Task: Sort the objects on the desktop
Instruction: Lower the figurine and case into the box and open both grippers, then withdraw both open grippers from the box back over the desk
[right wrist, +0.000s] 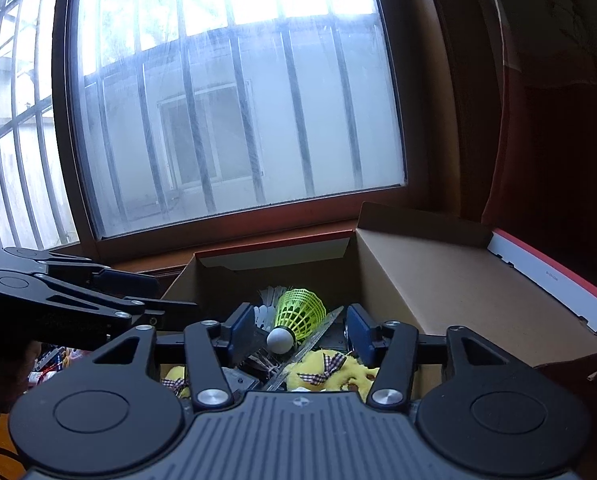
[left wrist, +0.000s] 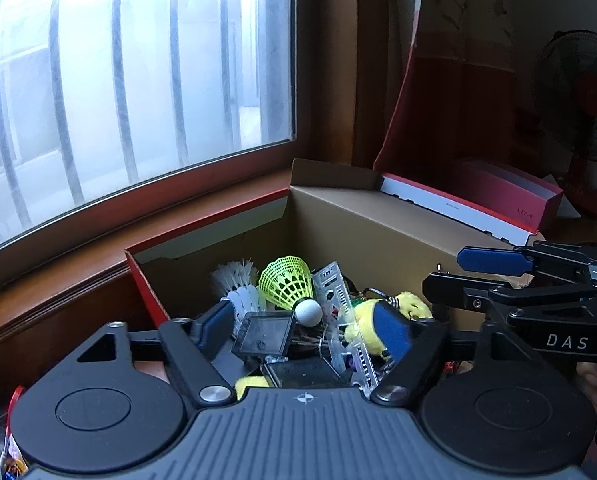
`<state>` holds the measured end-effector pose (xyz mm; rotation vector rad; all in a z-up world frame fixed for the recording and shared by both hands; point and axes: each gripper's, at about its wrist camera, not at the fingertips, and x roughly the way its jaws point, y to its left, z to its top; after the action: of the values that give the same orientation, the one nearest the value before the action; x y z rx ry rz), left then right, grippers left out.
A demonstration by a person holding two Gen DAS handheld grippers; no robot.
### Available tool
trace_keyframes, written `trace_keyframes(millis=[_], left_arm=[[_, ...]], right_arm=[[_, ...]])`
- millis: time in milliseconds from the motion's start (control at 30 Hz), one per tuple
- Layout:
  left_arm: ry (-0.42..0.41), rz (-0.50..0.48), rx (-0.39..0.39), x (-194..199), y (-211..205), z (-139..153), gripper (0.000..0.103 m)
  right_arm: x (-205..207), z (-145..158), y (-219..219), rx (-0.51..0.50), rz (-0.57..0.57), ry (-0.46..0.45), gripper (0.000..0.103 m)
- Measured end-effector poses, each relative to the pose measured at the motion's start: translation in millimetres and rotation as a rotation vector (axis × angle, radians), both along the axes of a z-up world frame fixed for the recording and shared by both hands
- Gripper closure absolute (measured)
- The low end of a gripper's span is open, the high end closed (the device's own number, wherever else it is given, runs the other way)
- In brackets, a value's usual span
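Box floor [left wrist: 202,280] buried under clutter, plush toy [left wrist: 368,320] half hidden, fan [left wrist: 578,96] cropped.

Barred window [left wrist: 130,80] bright with daylight; wooden sill [left wrist: 78,276]; red curtain [left wrist: 438,92]; standing fan [left wrist: 582,100] in dim corner.

An open cardboard box [left wrist: 378,224] with a red outer wall holds the sorted clutter. A neon-yellow plastic shuttlecock [left wrist: 286,282] lies tilted on top, its white cork tip [left wrist: 308,312] pointing near. Left of it stand white feather shuttlecocks [left wrist: 240,286]. A perforated silver metal plate [left wrist: 338,304] leans upright just right of the yellow one, beside a yellow plush toy [left wrist: 368,320]. A small dark square-framed case [left wrist: 263,336] sits nearest.
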<state>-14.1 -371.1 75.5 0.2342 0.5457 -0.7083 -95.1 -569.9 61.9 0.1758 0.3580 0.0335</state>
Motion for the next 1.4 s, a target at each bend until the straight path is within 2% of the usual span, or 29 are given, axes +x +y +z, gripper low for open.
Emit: trace_keyframes(millis=[67,133,300,567,800,933,1400], left_arm=[[-0.005,0.014,0.009,-4,2,0,0.019],[-0.013,0.036,0.013,-7,7,1,0.012],[-0.025,0.101,0.01,-13,29,2,0.005],[0.003,0.226,-0.011,-17,93,3,0.003],[0.029,0.319,-0.008,-22,155,2,0.001],[0.048,0.38,-0.009,-24,195,-1,0.001],[0.116,0.58,-0.004,-38,346,-29,0.001]], right_arm=[[-1,0,2,0.0,0.004,-0.002,0.039],[-2,-2,4,0.005,0.009,-0.006,0.035],[0,-4,9,0.024,0.019,0.0,0.03],[12,1,60,0.009,0.104,0.004,0.024],[22,6,106,-0.006,0.18,0.007,0.023],[27,8,141,-0.015,0.23,0.019,0.02],[37,3,284,-0.065,0.399,0.093,0.02]])
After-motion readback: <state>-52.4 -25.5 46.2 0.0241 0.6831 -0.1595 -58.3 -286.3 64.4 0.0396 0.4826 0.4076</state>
